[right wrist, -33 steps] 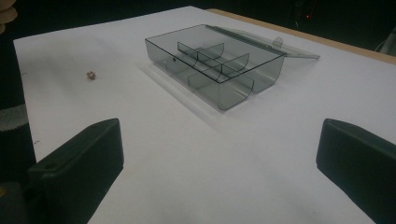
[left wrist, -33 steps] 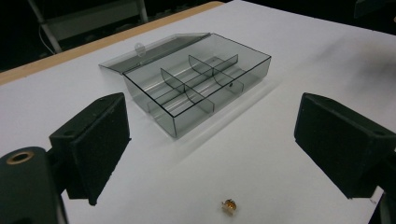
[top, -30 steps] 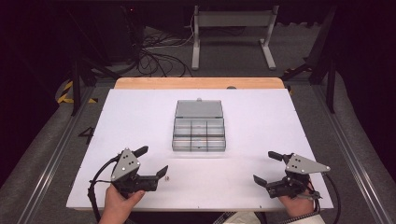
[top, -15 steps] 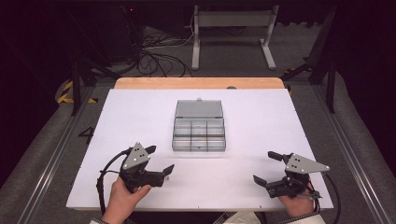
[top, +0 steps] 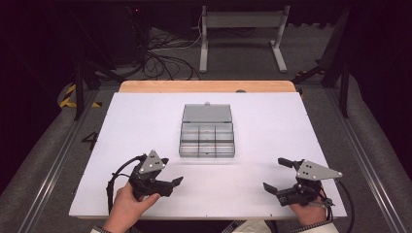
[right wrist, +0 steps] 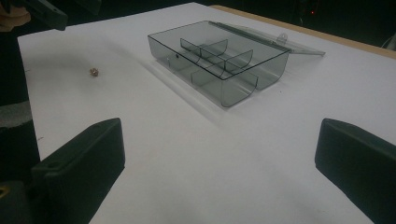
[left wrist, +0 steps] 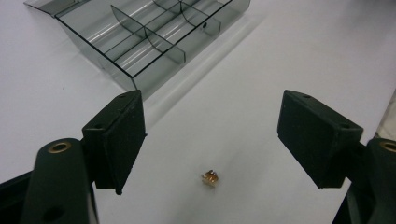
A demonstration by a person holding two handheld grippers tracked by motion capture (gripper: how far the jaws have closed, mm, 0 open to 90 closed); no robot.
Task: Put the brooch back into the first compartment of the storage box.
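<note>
That tiny brass bit (left wrist: 210,177) lies just ahead of the left gripper (left wrist: 210,140), between its jaws, untouched. They've just been closing but stand apart. Probably light, hard and slippery, so pinch its sides.

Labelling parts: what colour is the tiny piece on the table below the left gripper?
Brass-gold, coppery tint. The small piece shows best in the left gripper view, lying on the white table.

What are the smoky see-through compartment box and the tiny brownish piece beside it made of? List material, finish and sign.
Smoky compartment box: likely rigid tinted plastic, glossy; the white table shows through its walls.
Tiny brownish piece: perhaps brass or copper, shiny; gold-brown glints, too small to be sure.
</note>
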